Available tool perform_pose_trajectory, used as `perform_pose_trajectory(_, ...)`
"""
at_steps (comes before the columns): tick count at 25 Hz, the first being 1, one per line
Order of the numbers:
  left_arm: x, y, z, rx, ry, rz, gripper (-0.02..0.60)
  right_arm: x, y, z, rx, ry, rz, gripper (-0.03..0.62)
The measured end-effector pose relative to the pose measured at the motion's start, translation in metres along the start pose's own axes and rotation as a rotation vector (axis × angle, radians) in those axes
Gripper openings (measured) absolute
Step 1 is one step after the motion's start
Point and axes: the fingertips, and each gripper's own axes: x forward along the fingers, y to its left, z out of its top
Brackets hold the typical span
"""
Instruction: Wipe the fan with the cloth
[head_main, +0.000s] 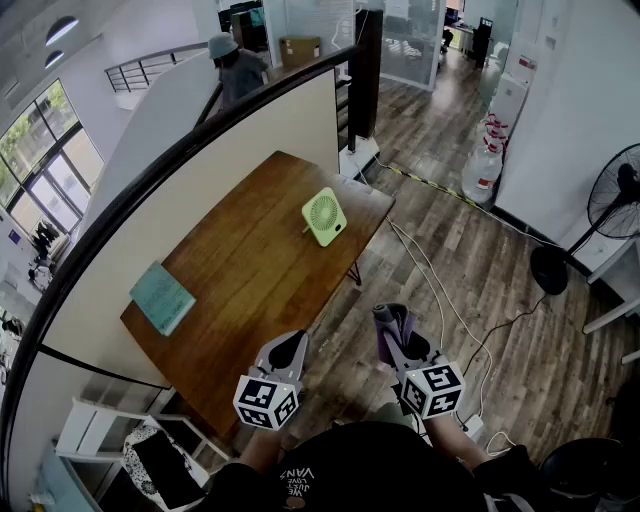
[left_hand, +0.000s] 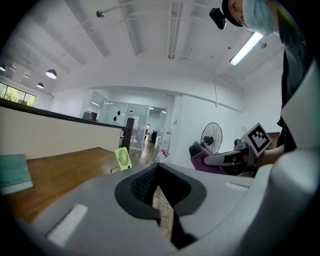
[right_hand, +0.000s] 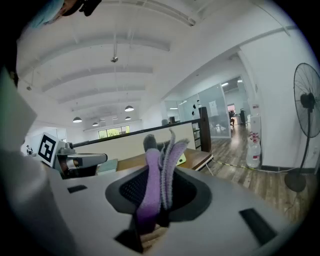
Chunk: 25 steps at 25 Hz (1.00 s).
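Observation:
A small light-green fan (head_main: 324, 216) stands on the far right part of the brown wooden table (head_main: 250, 290); it also shows as a small green fan (left_hand: 122, 159) in the left gripper view. My right gripper (head_main: 392, 336) is shut on a folded purple cloth (head_main: 391, 329), which sticks up between its jaws as a purple cloth (right_hand: 159, 172). My left gripper (head_main: 289, 351) hovers over the table's near edge, shut with nothing in it. Both grippers are well short of the fan.
A teal book (head_main: 162, 297) lies at the table's left end. A cream partition wall (head_main: 190, 190) runs along the far side. A black pedestal fan (head_main: 610, 205) and cables (head_main: 440, 290) stand on the wooden floor to the right. A person (head_main: 236, 68) stands beyond the wall.

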Motion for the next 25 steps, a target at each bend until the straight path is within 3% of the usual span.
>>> perform_pose_trajectory(7,0.016,0.000,0.006,-0.010,-0.048,0.002,0.011,0.011,-0.010,0.003,0.027,0.003,0.063,0.117)
perform_pose_trajectory(14,0.060,0.000,0.002,-0.078,-0.023,0.043,0.025,0.041,-0.052,0.011,0.029,0.043,0.123,0.117)
perform_pose_trajectory(15,0.069,-0.001,0.002,-0.083,-0.018,0.053,0.036,0.046,-0.061,0.014,0.027,0.051,0.133,0.117)
perform_pose_trajectory(18,0.094,-0.001,0.004,-0.110,-0.011,0.099,0.161,0.062,-0.085,0.021,0.015,0.070,0.180,0.117)
perform_pose_trajectory(25,0.139,-0.013,0.007,-0.147,-0.035,0.236,0.170,0.086,-0.135,0.041,-0.028,0.089,0.307,0.117)
